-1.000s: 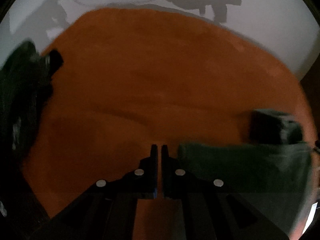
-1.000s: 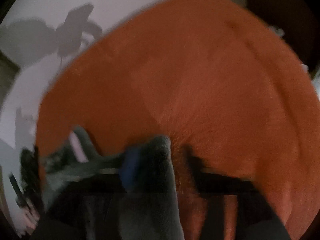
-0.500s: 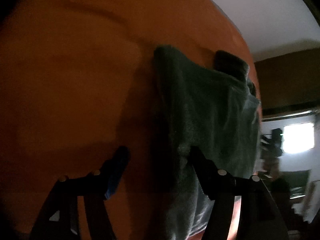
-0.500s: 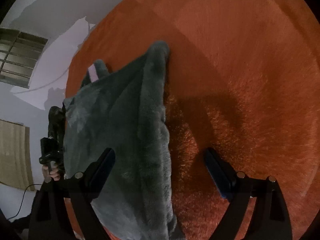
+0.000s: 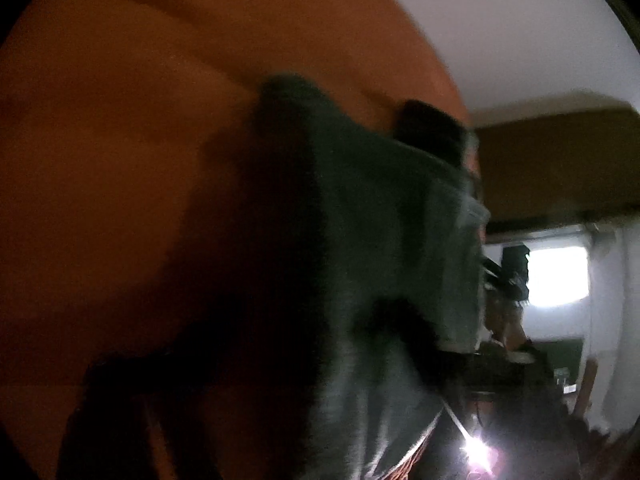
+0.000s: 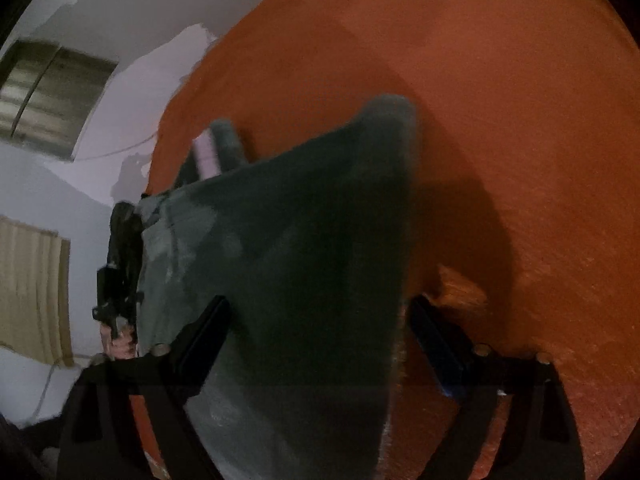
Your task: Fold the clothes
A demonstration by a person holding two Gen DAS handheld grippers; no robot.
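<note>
Two black fingers [image 6: 204,340] of the right tool [image 6: 320,344] are spread wide apart, with the dark green fleece garment [image 6: 288,248] lying flat between them on the orange blanket [image 6: 500,120]. Its folded edge runs toward 12 o'clock. The left tool [image 6: 120,264] is seen beyond at 9 o'clock; whether it is open cannot be told through blur.
</note>
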